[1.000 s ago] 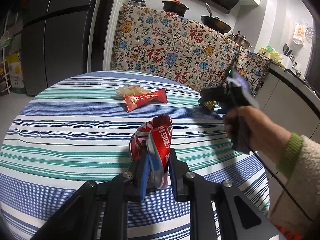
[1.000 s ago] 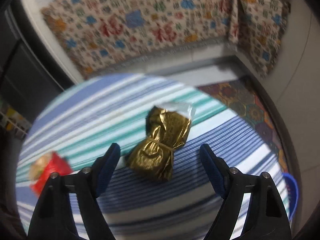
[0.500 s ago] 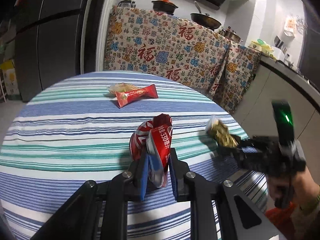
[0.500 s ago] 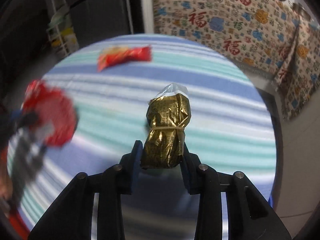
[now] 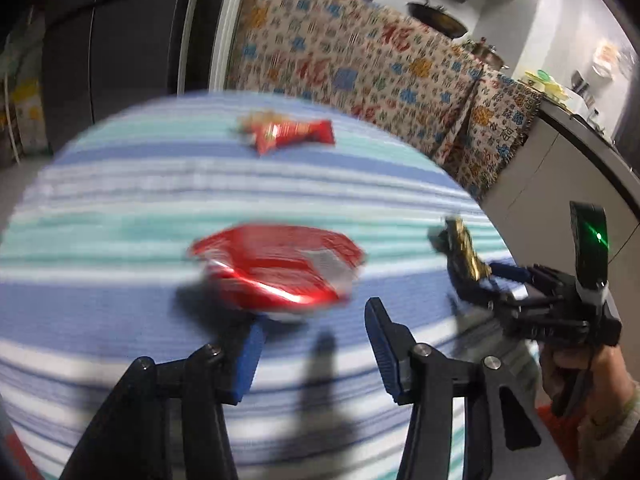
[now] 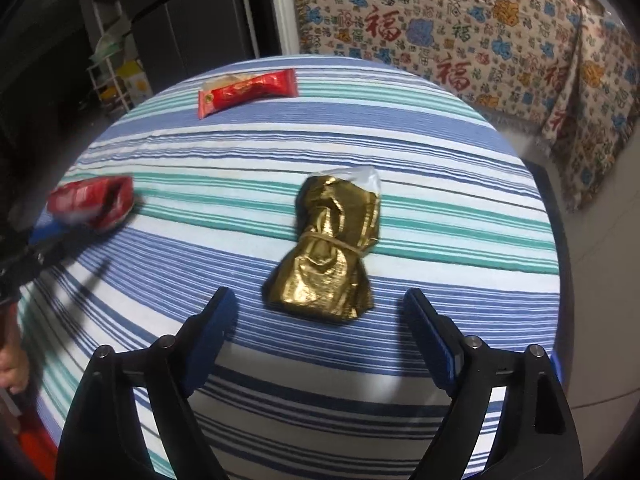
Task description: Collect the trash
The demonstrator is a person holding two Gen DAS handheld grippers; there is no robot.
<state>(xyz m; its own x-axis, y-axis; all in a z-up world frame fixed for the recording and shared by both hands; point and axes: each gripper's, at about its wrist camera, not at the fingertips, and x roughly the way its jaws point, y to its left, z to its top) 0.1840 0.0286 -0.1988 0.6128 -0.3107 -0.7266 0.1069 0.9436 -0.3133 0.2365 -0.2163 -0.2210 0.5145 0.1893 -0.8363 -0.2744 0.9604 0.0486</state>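
Note:
A crushed red can (image 5: 276, 268), blurred, sits just beyond my left gripper (image 5: 314, 332), whose jaws are opening and hold nothing. A gold foil bag (image 6: 328, 252) tied with a rubber band lies on the striped tablecloth (image 6: 440, 152) just ahead of my right gripper (image 6: 320, 308), whose jaws are also opening wide with the pads clear of the bag. The left wrist view shows the right gripper (image 5: 480, 280) at the table's right edge beside the gold bag (image 5: 460, 248). A red snack wrapper (image 5: 292, 134) lies at the far side of the table. The can (image 6: 92, 200) shows at the left of the right wrist view.
Behind the round table hangs a patterned cloth (image 5: 360, 64) over a counter with pots (image 5: 436, 20). A dark fridge (image 5: 120, 40) stands at the back left. Something orange-red (image 5: 552, 420) sits low beyond the table's near right edge, by the person's hand (image 5: 580, 376).
Both grippers have opened. The left one let go of the red can, the right one let go of the gold bag after carrying it from the far right towards the near edge.

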